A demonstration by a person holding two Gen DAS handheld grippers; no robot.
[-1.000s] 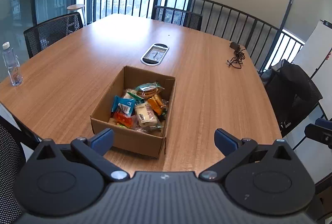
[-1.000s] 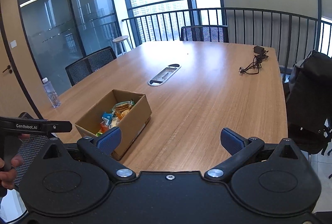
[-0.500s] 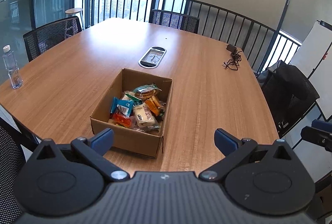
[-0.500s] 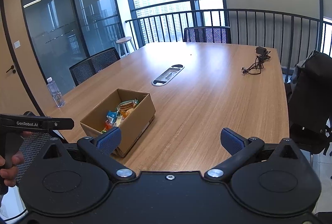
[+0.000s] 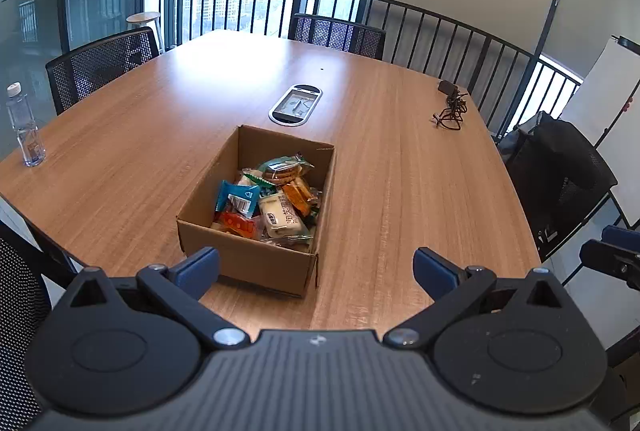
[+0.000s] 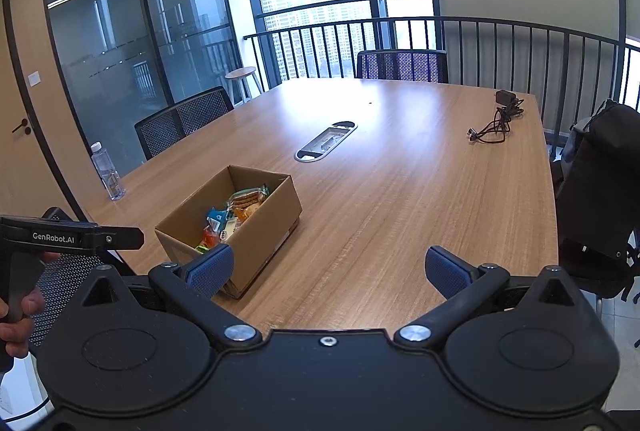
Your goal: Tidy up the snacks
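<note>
The left gripper (image 5: pixel 316 265) hung above the near edge of the wooden bench (image 5: pixel 400 167), its two blue pads spread wide apart with nothing between them. Right ahead of it sat the open cardboard box (image 5: pixel 244 263), resting flat on the bench near the front edge. Inside lay a heap of wrapped snacks (image 5: pixel 268 199): a blue packet (image 5: pixel 236 196), an orange one (image 5: pixel 298 197), a pale cream bar (image 5: pixel 280 219), and a clear pack of biscuits (image 5: pixel 282 169) toward the back. The right gripper (image 6: pixel 329 269) was held off to the right of the box, its pads also wide apart and empty, with the box (image 6: pixel 264 231) showing just past its left pad. A hand (image 6: pixel 16 315) gripped the other tool's handle at the left edge of that view. A water bottle (image 5: pixel 25 125) stood at the far left of the bench, well apart from the box, and a coiled black cable (image 5: pixel 450 109) lay toward the far right. A metal cable hatch (image 5: pixel 295 104) sat in the bench beyond the box.
</note>
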